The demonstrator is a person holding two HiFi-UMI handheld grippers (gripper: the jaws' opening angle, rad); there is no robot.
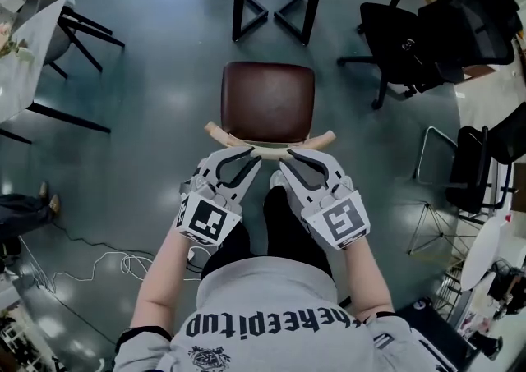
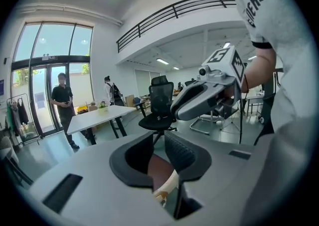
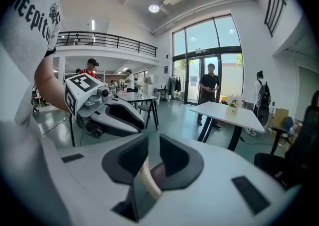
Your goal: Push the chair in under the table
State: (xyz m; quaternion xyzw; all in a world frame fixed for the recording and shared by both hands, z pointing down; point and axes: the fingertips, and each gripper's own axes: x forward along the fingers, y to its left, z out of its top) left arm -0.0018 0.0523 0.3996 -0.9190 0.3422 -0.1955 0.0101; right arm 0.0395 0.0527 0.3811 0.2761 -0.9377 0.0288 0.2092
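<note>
Centre frame: left gripper (image 1: 245, 157) and right gripper (image 1: 289, 158), fingers slightly apart, straddle the pale curved wooden backrest (image 1: 271, 147) of the brown-seated chair (image 1: 268, 101).

Head cam: overhead, steeply down on chair (image 1: 267, 103), left gripper (image 1: 244, 161), right gripper (image 1: 289, 161), fairly close. Gripper cams: tight behind own fingers (image 2: 184, 152), near level, angled inward so each sees the other gripper. All three share the chair's backrest (image 1: 217, 130).
</note>
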